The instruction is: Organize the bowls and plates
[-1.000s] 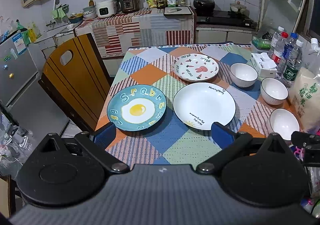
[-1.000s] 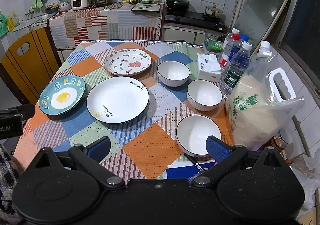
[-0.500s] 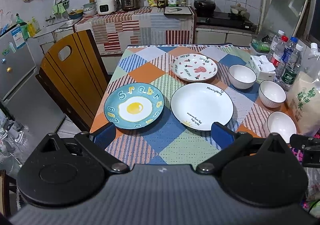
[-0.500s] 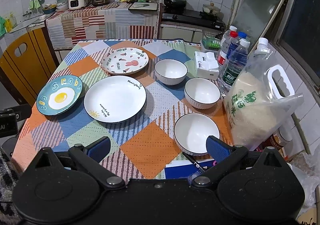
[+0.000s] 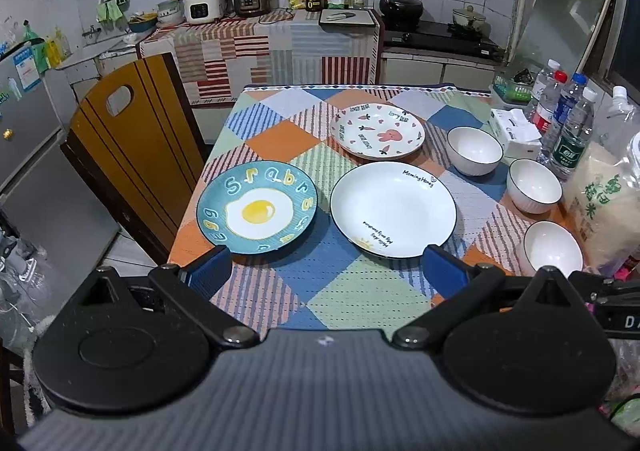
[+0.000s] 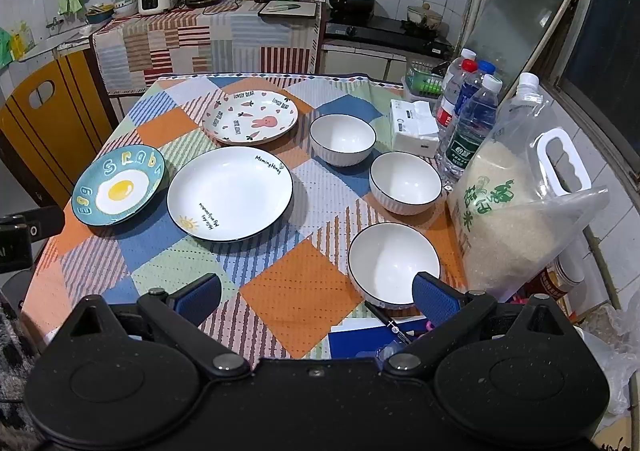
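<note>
Three plates lie on the patchwork tablecloth [image 5: 332,291]: a teal fried-egg plate [image 5: 257,207] [image 6: 118,190], a large white plate [image 5: 393,209] [image 6: 229,194] and a rabbit-print plate [image 5: 377,134] [image 6: 250,116]. Three white bowls stand in a row on the right: far [image 6: 343,138], middle [image 6: 405,182], near [image 6: 393,263]. My left gripper [image 5: 326,271] is open above the table's near edge, holding nothing. My right gripper [image 6: 316,293] is open and empty, its right pad [image 6: 430,297] just in front of the near bowl.
A big bag of rice [image 6: 516,211], several water bottles [image 6: 468,119] and a tissue box [image 6: 414,129] crowd the table's right side. A wooden chair [image 5: 132,143] stands at the left. A pen [image 6: 386,321] and blue folder [image 6: 360,343] lie at the near edge.
Both grippers have shifted slightly; the table and dishes sit a little differently in each view. No dish has moved and both grippers stay open.
</note>
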The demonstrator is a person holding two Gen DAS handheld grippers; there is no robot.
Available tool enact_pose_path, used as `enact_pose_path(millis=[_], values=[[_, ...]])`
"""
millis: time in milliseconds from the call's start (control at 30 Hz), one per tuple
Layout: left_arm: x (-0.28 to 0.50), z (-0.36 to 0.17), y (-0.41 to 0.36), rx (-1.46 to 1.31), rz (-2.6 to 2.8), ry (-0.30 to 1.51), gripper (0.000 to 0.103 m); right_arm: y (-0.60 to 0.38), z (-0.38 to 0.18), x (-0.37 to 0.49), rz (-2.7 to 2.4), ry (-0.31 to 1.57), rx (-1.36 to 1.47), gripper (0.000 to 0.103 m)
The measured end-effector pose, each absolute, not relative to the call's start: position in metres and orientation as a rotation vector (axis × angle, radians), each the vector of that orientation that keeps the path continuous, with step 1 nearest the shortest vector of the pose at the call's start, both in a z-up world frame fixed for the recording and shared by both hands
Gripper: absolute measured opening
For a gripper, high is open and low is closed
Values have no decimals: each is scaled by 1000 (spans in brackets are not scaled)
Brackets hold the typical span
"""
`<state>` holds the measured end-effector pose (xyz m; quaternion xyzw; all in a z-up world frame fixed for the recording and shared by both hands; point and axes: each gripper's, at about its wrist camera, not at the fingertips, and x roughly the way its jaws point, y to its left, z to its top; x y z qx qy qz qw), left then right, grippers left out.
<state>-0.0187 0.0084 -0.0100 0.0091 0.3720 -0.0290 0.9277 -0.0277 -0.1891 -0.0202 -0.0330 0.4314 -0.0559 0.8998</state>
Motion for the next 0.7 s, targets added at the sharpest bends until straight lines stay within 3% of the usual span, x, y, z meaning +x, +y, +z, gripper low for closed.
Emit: enact_pose_path(millis=[267,500,567,700], values=[[-12,-12,11,42,-47,773,103,-189,-21,-26,-93,883,-66,103],[20,-15,23,22,-44,764,100,-204,-14,-9,110,724,38,102],[35,-23,25,25,-22,775,100,-206,-19,0,158,688,47,97],[60,-47,23,2,-23,786,99,-215,-40,19,272,572,195,97]])
